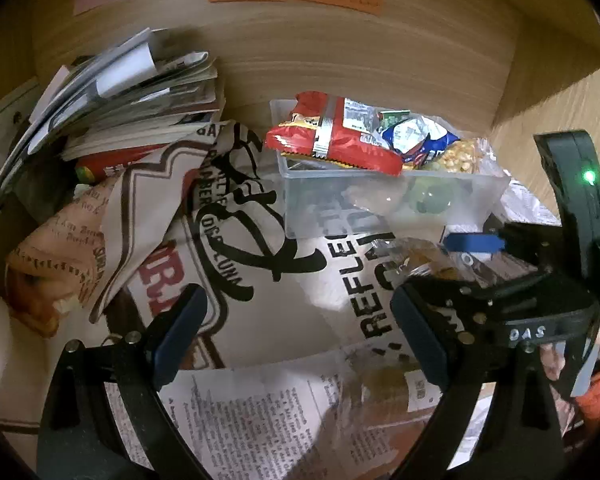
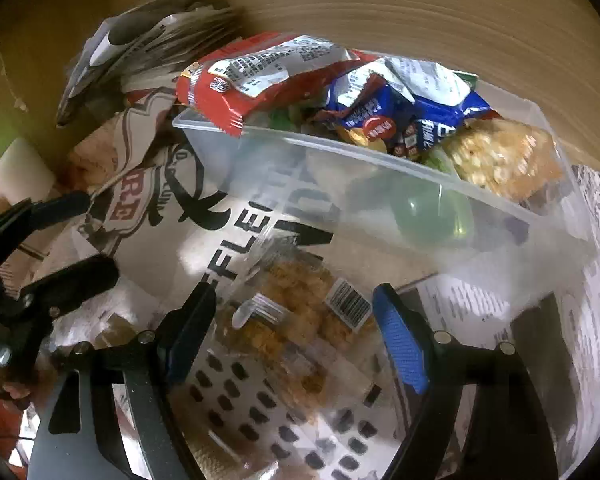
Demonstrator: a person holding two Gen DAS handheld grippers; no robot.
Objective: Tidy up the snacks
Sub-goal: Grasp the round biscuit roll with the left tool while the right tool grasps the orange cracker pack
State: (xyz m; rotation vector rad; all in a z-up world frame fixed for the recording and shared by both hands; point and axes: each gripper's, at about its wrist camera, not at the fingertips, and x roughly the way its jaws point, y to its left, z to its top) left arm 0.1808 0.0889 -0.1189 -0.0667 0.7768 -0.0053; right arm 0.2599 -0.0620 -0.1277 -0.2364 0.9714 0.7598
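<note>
Between the fingers of your right gripper [image 2: 296, 332] lay a clear packet of golden snack pieces [image 2: 300, 312], on the printed paper [image 2: 236, 240] just short of the clear plastic bin [image 2: 380, 168]; the jaws stood apart, pads not pressing it. Ahead, that bin already held a red packet [image 2: 260, 76], a blue packet [image 2: 400, 108] and a bag of yellow puffed snack [image 2: 504, 156], so most sorting looked done. Your left gripper [image 1: 300, 340] hung released over the paper, empty. I judged this loose packet remained to be binned.
</note>
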